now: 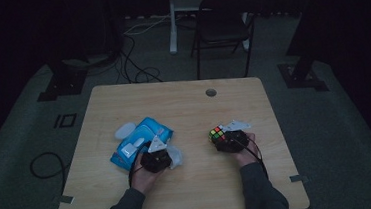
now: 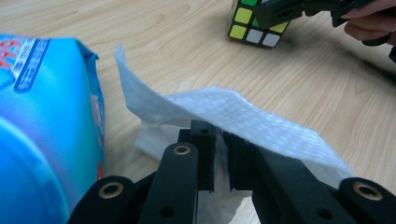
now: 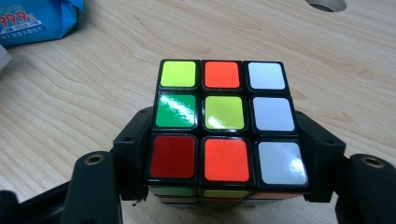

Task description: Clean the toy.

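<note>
Rubik's cube (image 3: 223, 122) sits clamped between the right gripper (image 1: 231, 141) jaws at the table's (image 1: 183, 104) right side. Left gripper (image 2: 217, 154) pinches a wet wipe (image 2: 243, 116) beside the blue pack (image 2: 42, 116). Wiping the cube seems next, which calls for bringing the two together.
</note>
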`<action>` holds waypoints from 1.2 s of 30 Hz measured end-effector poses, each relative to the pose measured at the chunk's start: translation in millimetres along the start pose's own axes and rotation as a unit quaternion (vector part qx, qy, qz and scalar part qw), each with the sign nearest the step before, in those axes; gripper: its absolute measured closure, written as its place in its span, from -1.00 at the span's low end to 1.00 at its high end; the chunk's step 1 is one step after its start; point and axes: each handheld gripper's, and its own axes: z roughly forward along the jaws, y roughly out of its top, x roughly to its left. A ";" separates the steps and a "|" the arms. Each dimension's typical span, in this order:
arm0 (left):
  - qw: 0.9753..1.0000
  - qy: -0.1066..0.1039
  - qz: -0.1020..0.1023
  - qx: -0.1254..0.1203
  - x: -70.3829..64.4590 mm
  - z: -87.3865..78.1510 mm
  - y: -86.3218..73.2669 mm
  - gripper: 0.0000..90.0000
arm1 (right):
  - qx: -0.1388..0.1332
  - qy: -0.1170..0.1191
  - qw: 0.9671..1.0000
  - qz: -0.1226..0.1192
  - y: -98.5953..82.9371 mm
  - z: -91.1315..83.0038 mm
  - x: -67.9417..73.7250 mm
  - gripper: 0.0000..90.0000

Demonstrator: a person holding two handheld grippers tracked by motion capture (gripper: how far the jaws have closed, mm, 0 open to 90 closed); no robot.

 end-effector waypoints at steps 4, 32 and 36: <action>1.000 0.006 -0.005 0.003 0.2 -0.3 -6.2 0.86 | 0.003 -0.001 1.000 -0.002 -0.4 1.1 0.2 -0.25; 0.998 0.024 -0.038 0.032 6.6 0.1 -28.5 0.38 | 0.016 0.002 1.000 0.006 -2.6 3.8 -2.6 -0.31; 0.998 0.021 -0.045 0.032 7.9 -2.7 -30.6 0.25 | 0.021 -0.007 1.000 0.009 -2.9 5.5 -1.9 -0.50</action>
